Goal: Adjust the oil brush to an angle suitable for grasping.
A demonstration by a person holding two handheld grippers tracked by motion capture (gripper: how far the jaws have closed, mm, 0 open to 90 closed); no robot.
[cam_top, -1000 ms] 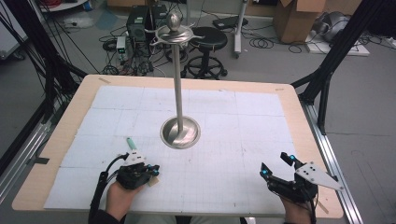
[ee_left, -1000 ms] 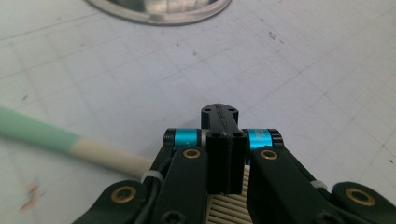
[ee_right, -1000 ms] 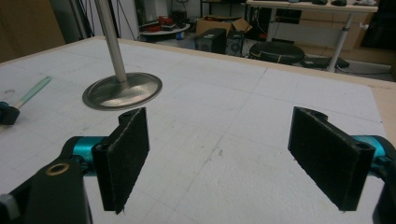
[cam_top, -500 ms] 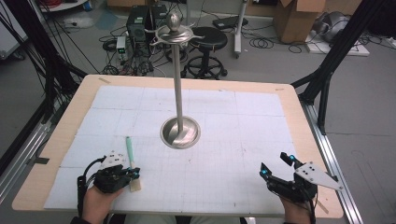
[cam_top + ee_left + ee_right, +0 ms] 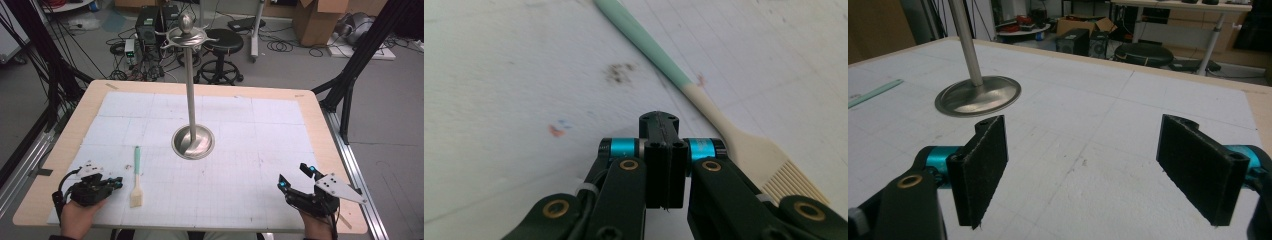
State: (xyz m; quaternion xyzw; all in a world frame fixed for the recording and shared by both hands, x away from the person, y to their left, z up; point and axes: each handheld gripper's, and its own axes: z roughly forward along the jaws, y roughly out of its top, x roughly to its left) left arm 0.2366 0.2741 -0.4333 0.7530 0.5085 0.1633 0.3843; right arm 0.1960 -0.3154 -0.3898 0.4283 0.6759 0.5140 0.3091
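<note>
On my left, the left claw (image 5: 116, 183) sits low near the front edge of the table (image 5: 320, 130), held in a hand (image 5: 77, 220). Through the left gripper view I see its jaws pressed flat together with nothing between them, tips (image 5: 659, 125) resting just above the white mat (image 5: 235, 200).

Just right of that claw lies the brush (image 5: 136, 176), flat on the mat and apart from the jaws. Its mint-green handle (image 5: 644, 42) runs away from the claw toward the far side, and its cream bristle head (image 5: 786, 177) lies beside the claw's right link, nearest me. I cannot tell from the left gripper view whether the bristles touch the claw body.

Ahead of both claws, near mid-table, stands the metal stand (image 5: 192, 142): a round dished base with a tall upright pole (image 5: 189, 90) ending in a knobbed top. From the right claw's camera the base (image 5: 978, 96) lies ahead and to the left, well apart from the jaws.

On my right, the right claw (image 5: 295, 177) rests at the front right corner. Its jaws are spread wide and hold nothing; the two black pads (image 5: 980, 165) face each other over bare mat.
</note>
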